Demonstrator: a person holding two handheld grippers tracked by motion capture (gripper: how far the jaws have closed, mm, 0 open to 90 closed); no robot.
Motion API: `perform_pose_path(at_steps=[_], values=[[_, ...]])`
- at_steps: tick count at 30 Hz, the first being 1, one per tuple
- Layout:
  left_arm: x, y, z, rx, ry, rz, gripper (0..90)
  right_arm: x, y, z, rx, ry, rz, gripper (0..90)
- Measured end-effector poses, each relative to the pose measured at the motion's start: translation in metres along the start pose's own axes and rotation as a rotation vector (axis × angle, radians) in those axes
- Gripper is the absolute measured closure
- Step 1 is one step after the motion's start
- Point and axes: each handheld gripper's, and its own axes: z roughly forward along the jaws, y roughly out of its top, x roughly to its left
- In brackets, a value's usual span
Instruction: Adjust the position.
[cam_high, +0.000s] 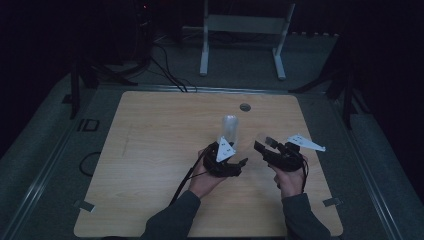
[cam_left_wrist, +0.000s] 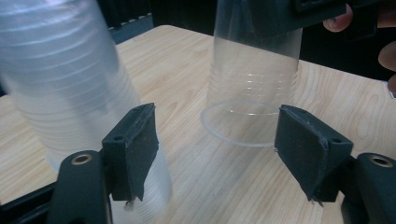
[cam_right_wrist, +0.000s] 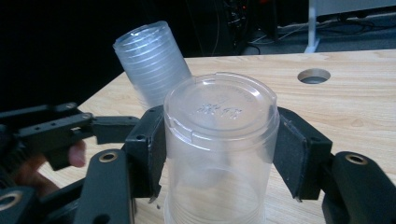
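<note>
A single clear cup (cam_right_wrist: 219, 154), upside down, sits clamped between the pads of the right hand-held gripper (cam_right_wrist: 219, 154), held just above the bench (cam_right_wrist: 355, 93). Beyond that gripper to its left leans the cup stack (cam_right_wrist: 152, 70). The left hand-held gripper (cam_left_wrist: 219, 149) stands open, nothing pressed between its pads, with the stack (cam_left_wrist: 70, 84) just outside its left jaw.
</note>
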Motion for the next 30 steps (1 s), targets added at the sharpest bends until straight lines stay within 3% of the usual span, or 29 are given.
perform_pose_path(at_steps=[12, 22, 30], values=[[-0.006, 0.006, 0.010, 0.004, -0.034, -0.004, 22.9, 0.003, -0.003, 0.002, -0.001, 0.018, 0.013, 40.3], [-0.011, 0.008, 0.020, 0.011, -0.033, 0.011, 21.4, -0.004, -0.005, 0.001, -0.011, 0.076, 0.101, 40.5], [-0.013, 0.009, 0.025, 0.013, -0.034, 0.010, 21.1, -0.003, -0.004, 0.001, -0.010, 0.089, 0.100, 40.6]])
